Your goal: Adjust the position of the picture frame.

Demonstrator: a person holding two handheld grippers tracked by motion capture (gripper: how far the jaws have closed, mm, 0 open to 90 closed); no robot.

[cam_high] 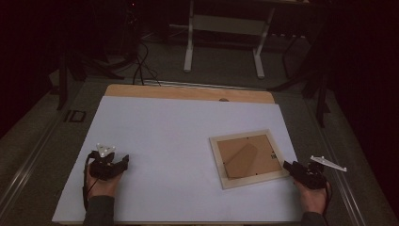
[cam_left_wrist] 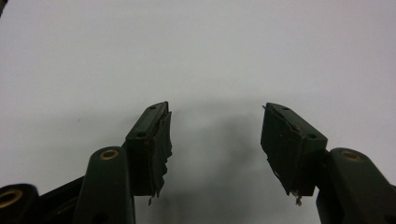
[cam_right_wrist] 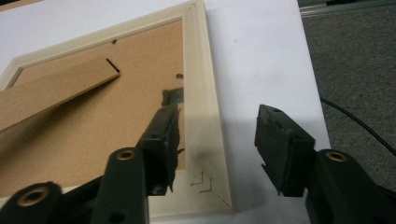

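Note:
A light wooden picture frame (cam_high: 216, 156) lies face down on the white table top (cam_high: 155, 136), right of the middle, with its brown backing board (cam_high: 263, 153) upward. A brown stand flap (cam_right_wrist: 56, 88) rests on that backing. My right gripper (cam_high: 286, 165) is at the frame's near right corner, open. In the right gripper view its jaws (cam_right_wrist: 217, 109) straddle the frame's side rail (cam_right_wrist: 198, 84): one jaw is over the backing, the other over the white surface, and neither pad presses on the rail. My left gripper (cam_high: 126, 161) is open over bare white table at the near left, nothing between its fingers (cam_left_wrist: 215, 109).
A wooden strip (cam_high: 188, 92) runs along the table's far edge. Beyond it stand the white legs of another desk (cam_high: 188, 52) and cables on the grey floor. The table's right edge (cam_right_wrist: 310, 88) is close to my right gripper, with a black cable (cam_right_wrist: 355, 121) on the carpet.

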